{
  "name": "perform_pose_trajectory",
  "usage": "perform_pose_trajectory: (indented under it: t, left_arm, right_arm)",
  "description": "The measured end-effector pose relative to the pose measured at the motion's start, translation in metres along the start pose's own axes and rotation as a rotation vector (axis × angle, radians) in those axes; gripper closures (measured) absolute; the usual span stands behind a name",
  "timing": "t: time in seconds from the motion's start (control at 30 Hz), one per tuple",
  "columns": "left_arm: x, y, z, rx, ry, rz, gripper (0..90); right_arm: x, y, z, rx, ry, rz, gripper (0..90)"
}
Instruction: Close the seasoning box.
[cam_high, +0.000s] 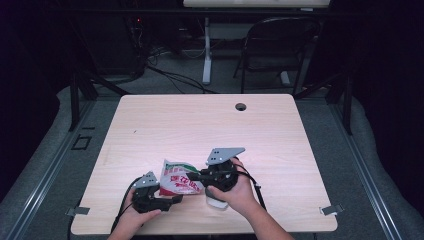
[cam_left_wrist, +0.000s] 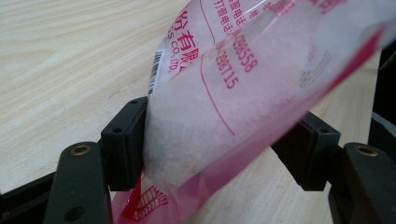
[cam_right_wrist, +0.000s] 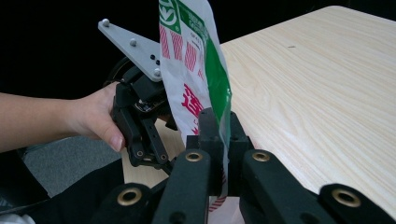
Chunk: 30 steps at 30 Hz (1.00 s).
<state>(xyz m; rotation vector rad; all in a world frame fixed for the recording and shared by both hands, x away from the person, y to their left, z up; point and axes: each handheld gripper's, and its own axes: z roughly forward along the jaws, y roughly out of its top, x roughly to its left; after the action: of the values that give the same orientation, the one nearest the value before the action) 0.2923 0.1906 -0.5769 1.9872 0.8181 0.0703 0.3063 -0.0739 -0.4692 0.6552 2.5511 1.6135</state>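
Note:
A plastic bag (cam_high: 176, 181) printed in red, green and white, with white powder inside, hangs just above the wooden table (cam_high: 200, 130) near its front edge. My right gripper (cam_high: 191, 176) comes in from the right and is shut on the bag's flat upper edge (cam_right_wrist: 205, 65); in the right gripper view (cam_right_wrist: 222, 126) both pads pinch the film. My left gripper (cam_high: 175, 199) is at the bag's lower left. In the left gripper view (cam_left_wrist: 224, 130) its jaws stand wide with the bulging bag (cam_left_wrist: 210, 107) between them, both pads pressing on it.
A small white object (cam_high: 216, 202) lies under the right hand at the front edge; what it is cannot be told. A cable hole (cam_high: 241, 106) sits at the table's far side. A folding chair (cam_high: 280, 45) and a desk leg (cam_high: 206, 55) stand beyond the table.

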Motion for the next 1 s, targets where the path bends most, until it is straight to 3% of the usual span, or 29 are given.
perform_pose_trajectory:
  t: [0.47,0.57,1.0]
  left_arm:
    - [0.002,-0.0035,0.0023,-0.044,-0.038,-0.018,28.7]
    - [0.0009,-0.0052,0.0067,-0.02,-0.025,-0.014,28.3]
    - [0.0008,-0.0083,0.0088,-0.018,-0.027,-0.016,43.4]
  right_arm:
    - [0.0051,0.0038,-0.0012,-0.016,0.012,-0.011,90.0]
    - [0.0053,0.0038,-0.0006,-0.013,0.012,-0.01,90.0]
    - [0.0047,0.0028,-0.0013,-0.024,0.013,-0.003,90.0]
